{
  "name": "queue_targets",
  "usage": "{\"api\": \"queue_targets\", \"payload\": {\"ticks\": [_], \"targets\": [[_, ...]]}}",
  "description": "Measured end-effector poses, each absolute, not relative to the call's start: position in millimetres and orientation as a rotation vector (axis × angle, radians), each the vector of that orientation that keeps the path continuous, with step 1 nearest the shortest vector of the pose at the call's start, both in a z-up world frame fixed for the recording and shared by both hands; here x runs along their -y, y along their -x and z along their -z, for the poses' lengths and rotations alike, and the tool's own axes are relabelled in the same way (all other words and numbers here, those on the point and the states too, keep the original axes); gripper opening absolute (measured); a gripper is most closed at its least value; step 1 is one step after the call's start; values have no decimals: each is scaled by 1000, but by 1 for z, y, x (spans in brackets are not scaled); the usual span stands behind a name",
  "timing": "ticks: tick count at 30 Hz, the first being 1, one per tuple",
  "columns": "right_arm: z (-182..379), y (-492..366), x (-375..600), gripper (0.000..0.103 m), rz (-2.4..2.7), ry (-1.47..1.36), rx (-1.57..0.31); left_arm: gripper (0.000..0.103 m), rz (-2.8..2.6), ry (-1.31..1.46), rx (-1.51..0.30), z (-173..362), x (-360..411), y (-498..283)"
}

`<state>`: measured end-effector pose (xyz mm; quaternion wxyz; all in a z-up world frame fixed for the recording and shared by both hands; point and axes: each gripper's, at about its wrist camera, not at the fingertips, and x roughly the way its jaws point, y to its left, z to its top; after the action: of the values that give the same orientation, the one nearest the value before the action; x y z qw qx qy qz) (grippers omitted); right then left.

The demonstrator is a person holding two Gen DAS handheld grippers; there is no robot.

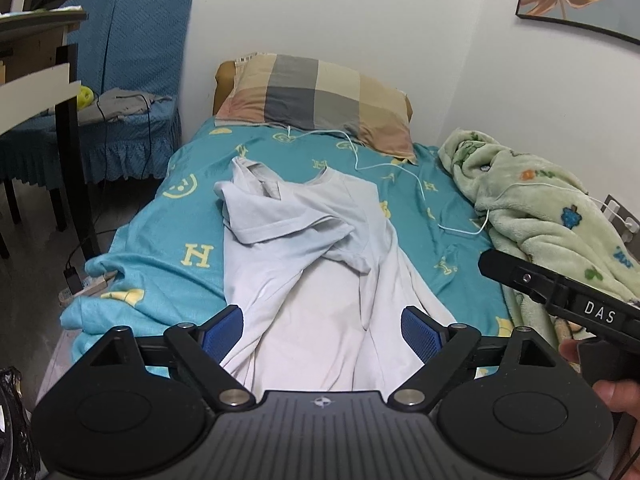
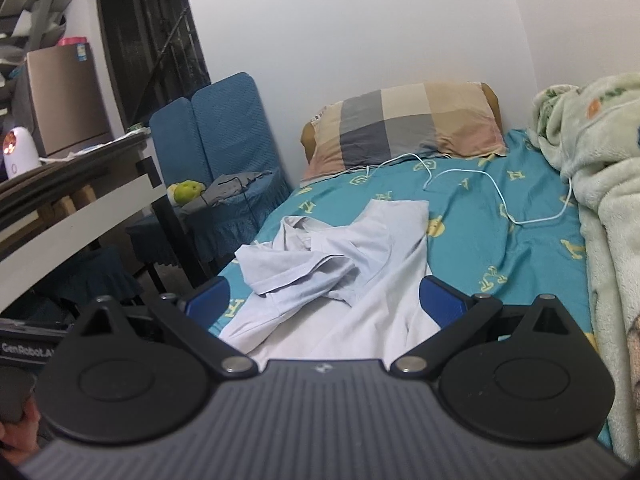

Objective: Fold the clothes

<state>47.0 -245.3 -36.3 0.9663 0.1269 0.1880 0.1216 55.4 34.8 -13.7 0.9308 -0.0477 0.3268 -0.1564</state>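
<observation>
Teal bedsheet (image 1: 168, 240) carries a pale T-shirt (image 1: 320, 280), long axis running from the near hem toward the pillow (image 1: 316, 96), sleeves thrown loosely across the chest. Left gripper (image 1: 322, 326): jaws wide, empty, straddling the hem. Right gripper (image 2: 324, 302): likewise spread, holding nothing, over the same near end. Neither looks clearly nearer.

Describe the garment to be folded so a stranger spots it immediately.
Start at the bed with the teal sheet printed with yellow letters. In its middle, below the checked pillow, lies a crumpled pale lilac short-sleeved T-shirt. Unlike the fluffy green patterned blanket beside it, it is plain and thin.
</observation>
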Motion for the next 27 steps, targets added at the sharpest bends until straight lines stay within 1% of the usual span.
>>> {"api": "queue_targets", "payload": {"ticks": [8, 9, 10, 11, 12, 13, 16, 17, 22, 27], "targets": [[22, -78, 235, 102, -344, -285, -367, 88, 327, 117, -639, 12, -47, -60], [20, -88, 232, 98, -355, -282, -376, 88, 322, 119, -642, 14, -50, -62], [19, -99, 227, 98, -362, -270, -384, 88, 316, 117, -647, 16, -52, -64], [17, -110, 222, 93, -367, -250, -389, 88, 310, 115, -651, 19, -55, -66], [17, -122, 215, 84, -371, -228, -392, 88, 305, 113, -656, 21, -58, -69], [17, -135, 207, 81, -377, -211, -399, 88, 305, 117, -658, 25, -62, -71], [23, -176, 178, 76, -409, -175, -436, 88, 324, 155, -664, 37, -76, -80], [27, -189, 167, 73, -417, -155, -451, 88, 325, 164, -675, 43, -81, -84], [61, -243, 111, 72, -507, -62, -545, 88, 320, 208, -714, 69, -101, -105], [95, -273, 56, 71, -512, 169, -606, 88, 322, 227, -741, 84, -108, -117]]}}
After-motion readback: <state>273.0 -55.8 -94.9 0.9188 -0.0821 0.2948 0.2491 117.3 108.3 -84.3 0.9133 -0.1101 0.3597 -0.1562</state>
